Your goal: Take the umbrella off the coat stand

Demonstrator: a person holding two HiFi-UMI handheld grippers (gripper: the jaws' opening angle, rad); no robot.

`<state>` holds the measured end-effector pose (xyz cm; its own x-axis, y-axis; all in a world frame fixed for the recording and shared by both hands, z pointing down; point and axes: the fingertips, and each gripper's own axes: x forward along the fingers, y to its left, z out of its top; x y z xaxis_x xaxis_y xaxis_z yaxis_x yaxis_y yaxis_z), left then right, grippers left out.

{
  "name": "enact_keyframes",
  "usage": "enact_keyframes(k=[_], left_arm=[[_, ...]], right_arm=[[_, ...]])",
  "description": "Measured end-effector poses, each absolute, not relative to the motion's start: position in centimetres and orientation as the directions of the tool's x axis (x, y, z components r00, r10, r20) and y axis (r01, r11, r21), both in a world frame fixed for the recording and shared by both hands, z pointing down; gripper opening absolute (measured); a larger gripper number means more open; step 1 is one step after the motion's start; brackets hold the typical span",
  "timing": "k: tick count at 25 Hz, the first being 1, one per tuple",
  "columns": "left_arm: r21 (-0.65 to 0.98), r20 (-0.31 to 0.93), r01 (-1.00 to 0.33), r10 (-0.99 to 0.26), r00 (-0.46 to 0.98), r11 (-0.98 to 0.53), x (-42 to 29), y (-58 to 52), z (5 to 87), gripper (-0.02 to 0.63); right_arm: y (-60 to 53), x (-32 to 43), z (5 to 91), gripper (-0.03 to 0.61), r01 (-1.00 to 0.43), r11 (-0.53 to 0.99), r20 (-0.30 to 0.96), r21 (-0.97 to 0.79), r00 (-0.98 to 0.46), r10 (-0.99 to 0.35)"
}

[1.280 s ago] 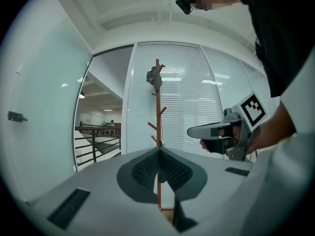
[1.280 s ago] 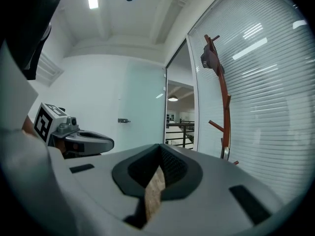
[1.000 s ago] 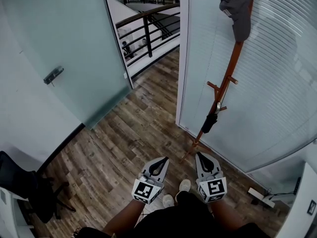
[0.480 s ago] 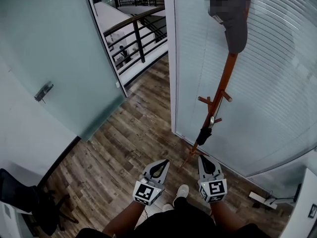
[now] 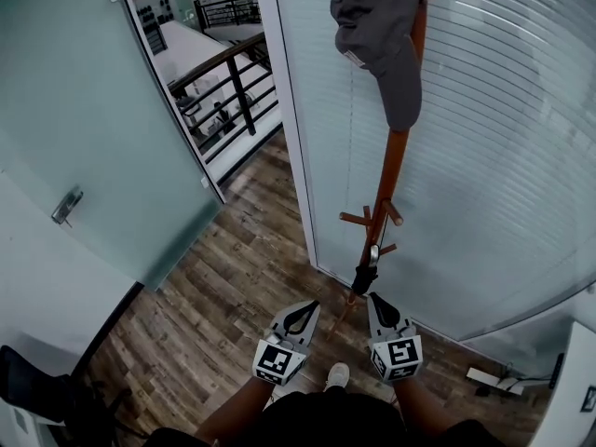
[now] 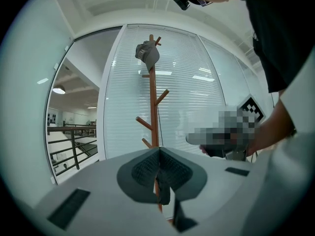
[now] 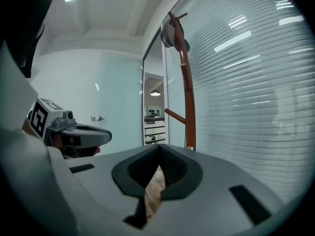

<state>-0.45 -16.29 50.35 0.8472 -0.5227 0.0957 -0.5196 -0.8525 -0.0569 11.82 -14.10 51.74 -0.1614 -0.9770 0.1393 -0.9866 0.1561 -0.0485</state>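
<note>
Both claws clenched empty, umbrella hanging on the coat stand

Left gripper and right gripper have their jaws pressed tight together, nothing in them. The folded dark umbrella hangs low on the stand, just ahead of the right gripper's tip. Grey cap hangs way above both.
</note>
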Motion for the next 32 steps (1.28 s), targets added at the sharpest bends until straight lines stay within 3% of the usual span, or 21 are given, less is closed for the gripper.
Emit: enact_keyframes(k=[9, 20, 32], left_arm=[[-0.065, 0.105, -0.467, -0.472, 0.875, -0.882, 4.0, -17.7, 50.4, 0.014], [0.021, 0.165, -0.416, -0.408, 0.898, -0.909, 3.5, -21.3, 53.8, 0.014], [0.002, 0.176, -0.34, -0.335, 0.926, -0.94, 3.6, -23.2, 55.3, 0.014]], right_arm=[[-15.3, 13.8, 52.9, 0.006, -0.988, 0.145, 0.142, -0.046, -0.15, -0.978], [-17.0, 14.4, 55.6, 0.006, -0.997, 0.032, 0.214, -0.07, -0.046, -0.976], [-18.2, 13.5, 60.7, 0.006, -0.998, -0.058, 0.286, -0.039, 0.045, -0.957]])
